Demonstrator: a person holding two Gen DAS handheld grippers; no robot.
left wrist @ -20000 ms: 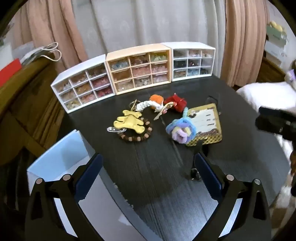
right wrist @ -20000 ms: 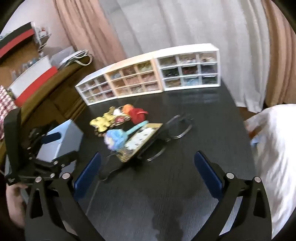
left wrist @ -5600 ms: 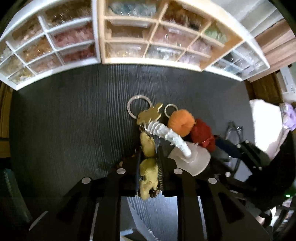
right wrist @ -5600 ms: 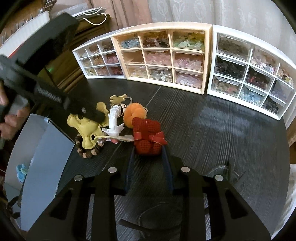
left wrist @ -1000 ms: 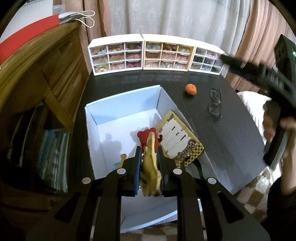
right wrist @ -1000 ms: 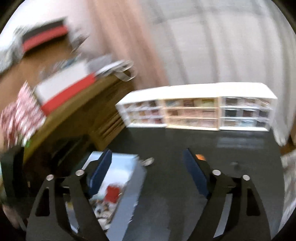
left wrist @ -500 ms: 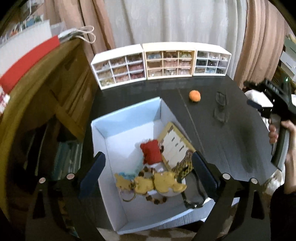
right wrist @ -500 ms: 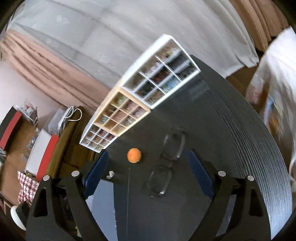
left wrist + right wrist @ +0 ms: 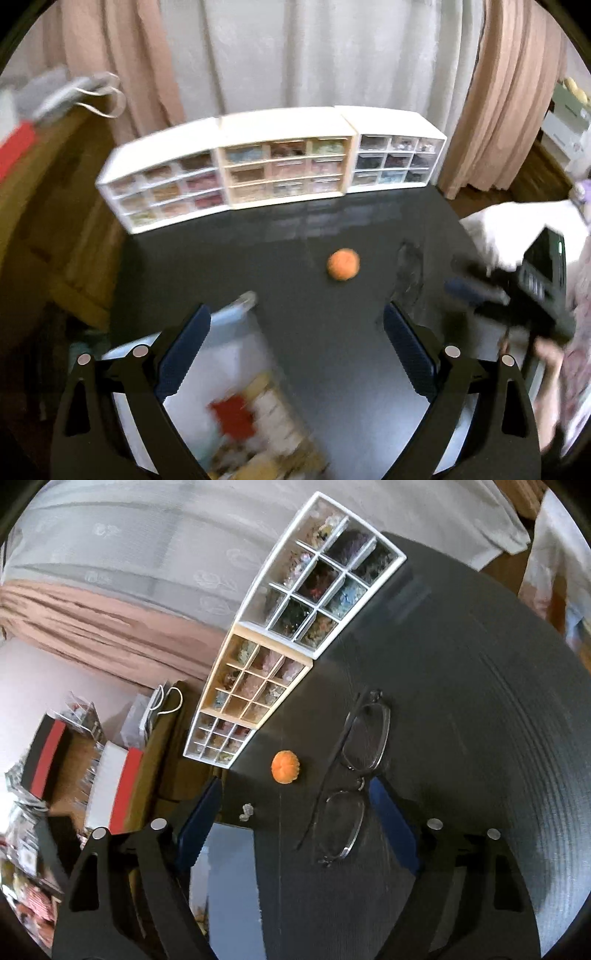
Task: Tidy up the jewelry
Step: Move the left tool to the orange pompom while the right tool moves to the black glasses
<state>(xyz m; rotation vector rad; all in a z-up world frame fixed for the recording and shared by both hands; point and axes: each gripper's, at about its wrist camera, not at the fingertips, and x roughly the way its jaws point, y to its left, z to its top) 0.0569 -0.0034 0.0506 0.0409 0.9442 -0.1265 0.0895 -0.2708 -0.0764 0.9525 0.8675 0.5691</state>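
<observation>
1. Left gripper (image 9: pixel 295 350) is seen with jaws spread wide and nothing between them, held above the blue box (image 9: pixel 236 354) at the table's near left; blurred contents are made out inside, a red item (image 9: pixel 234 421) and a patterned card (image 9: pixel 280 417) among them
2. Step is judged as between picks: some pieces are already boxed, and leftovers on the black table (image 9: pixel 314 229) are yet to be collected
3. Orange pom-pom (image 9: pixel 343 263) is found alone mid-table, well apart from the box, nearer the drawer units (image 9: pixel 280 166); one is counted
4. A small silvery piece (image 9: pixel 246 811) is noted just beside the box corner in the right wrist view; one, too small to identify
5. Eyeglasses (image 9: pixel 354 771) are seen lying flat just right of the pom-pom, not touching it; one pair, their far lens between the right gripper's finger lines
6. Right gripper (image 9: pixel 295 823) is also spread and empty, tilted over the table, aimed toward pom-pom and glasses
7. Next move is judged to call for lowering one gripper over the pom-pom, closing gently on the soft ball, then carrying it left to the box
8. Counted: three drawer units, nine drawers each; one box; two grippers
</observation>
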